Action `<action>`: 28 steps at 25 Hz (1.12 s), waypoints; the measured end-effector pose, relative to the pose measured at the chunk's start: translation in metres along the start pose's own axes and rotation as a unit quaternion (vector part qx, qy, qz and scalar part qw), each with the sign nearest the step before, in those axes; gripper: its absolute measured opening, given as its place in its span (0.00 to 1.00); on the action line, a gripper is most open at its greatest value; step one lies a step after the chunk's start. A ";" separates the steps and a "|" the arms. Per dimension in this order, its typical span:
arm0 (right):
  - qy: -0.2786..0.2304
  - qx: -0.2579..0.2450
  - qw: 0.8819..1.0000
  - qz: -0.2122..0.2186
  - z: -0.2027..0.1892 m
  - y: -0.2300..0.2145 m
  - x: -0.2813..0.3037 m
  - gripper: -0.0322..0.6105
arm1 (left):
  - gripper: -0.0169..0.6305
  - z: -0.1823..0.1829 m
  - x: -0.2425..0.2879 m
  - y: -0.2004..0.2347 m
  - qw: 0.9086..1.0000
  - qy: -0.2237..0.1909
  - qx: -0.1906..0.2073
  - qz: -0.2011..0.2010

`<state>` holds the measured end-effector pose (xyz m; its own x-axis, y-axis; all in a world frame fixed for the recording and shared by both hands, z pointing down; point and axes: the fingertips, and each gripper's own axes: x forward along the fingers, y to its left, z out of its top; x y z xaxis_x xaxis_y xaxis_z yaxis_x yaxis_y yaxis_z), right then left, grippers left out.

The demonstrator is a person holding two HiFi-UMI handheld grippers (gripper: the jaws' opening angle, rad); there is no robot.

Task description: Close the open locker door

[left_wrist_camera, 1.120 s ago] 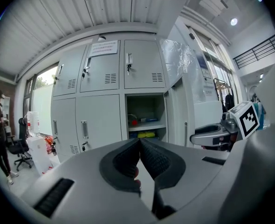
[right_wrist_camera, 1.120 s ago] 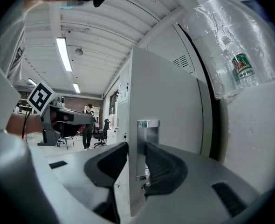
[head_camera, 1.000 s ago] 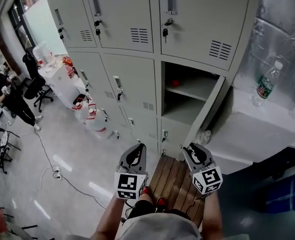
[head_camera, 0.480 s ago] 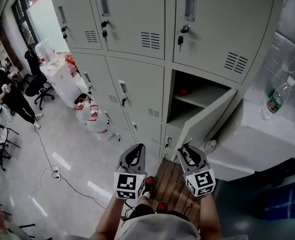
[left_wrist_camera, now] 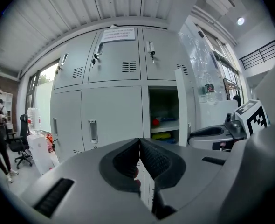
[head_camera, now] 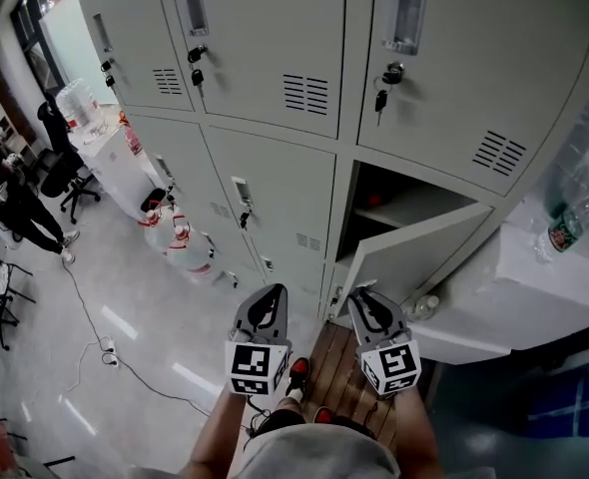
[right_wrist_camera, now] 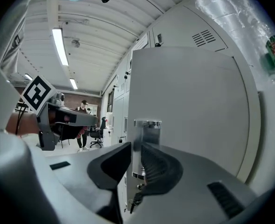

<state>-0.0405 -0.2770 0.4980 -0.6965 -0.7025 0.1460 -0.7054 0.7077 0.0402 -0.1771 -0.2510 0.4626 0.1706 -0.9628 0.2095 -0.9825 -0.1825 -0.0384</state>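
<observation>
Grey steel lockers (head_camera: 275, 168) fill the upper half of the head view, above a pale glossy floor (head_camera: 125, 297).

1. The open grey locker door (head_camera: 414, 252) belongs to the middle-row compartment (head_camera: 399, 193) at 2 o'clock of the frame centre. It is hinged on its 3 o'clock side and stands partly swung out. Its free edge points toward 7 o'clock.
2. A small red object (head_camera: 374, 201) lies on the shelf inside the compartment.
3. The right gripper (head_camera: 362, 302) sits just below the door's free edge, at 6 o'clock of it. In the right gripper view, the right gripper's (right_wrist_camera: 136, 146) jaws are narrowly apart. The door (right_wrist_camera: 189, 106) edge and its bright metal handle plate (right_wrist_camera: 147, 125) show in the gap. Contact between jaws and door cannot be told.
4. The left gripper (head_camera: 267, 302) is held at 9 o'clock of the right gripper, well apart from the door. In the left gripper view, the left gripper's (left_wrist_camera: 140, 141) jaws are together at the tips with nothing between them.
5. A clear plastic bottle with a green label (head_camera: 572, 223) stands on the white ledge (head_camera: 534, 277) at 3 o'clock of the door.
6. Brown wooden slats (head_camera: 339, 367) lie under the grippers.
7. A person in dark clothes (head_camera: 0, 193) stands at 9 o'clock.
</observation>
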 end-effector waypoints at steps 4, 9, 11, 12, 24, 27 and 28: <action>0.006 0.003 1.000 -0.010 0.003 -0.008 0.022 0.17 | 0.06 0.004 0.021 0.013 1.000 0.001 -0.002 -0.007; 0.011 0.008 1.000 -0.028 0.006 -0.018 0.047 0.17 | 0.06 0.008 0.042 0.028 1.000 0.001 0.000 -0.020; 0.013 0.010 0.999 -0.037 0.007 -0.023 0.055 0.17 | 0.06 0.010 0.050 0.034 1.000 0.001 0.000 -0.025; 0.014 0.011 0.999 -0.042 0.007 -0.025 0.059 0.17 | 0.06 0.011 0.053 0.037 1.000 0.001 0.000 -0.027; 0.013 0.023 0.996 -0.089 0.012 -0.050 0.095 0.17 | 0.06 0.023 0.092 0.057 0.998 -0.007 0.001 -0.058; 0.013 0.024 0.995 -0.097 0.012 -0.056 0.101 0.17 | 0.06 0.025 0.100 0.059 0.998 -0.009 0.004 -0.065; 0.012 0.024 0.995 -0.100 0.013 -0.058 0.103 0.17 | 0.06 0.026 0.103 0.059 0.998 -0.011 0.005 -0.067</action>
<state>-0.0731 -0.3915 0.4982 -0.5383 -0.8266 0.1640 -0.8356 0.5489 0.0237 -0.2157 -0.3661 0.4566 0.3025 -0.9334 0.1928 -0.9498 -0.3121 -0.0205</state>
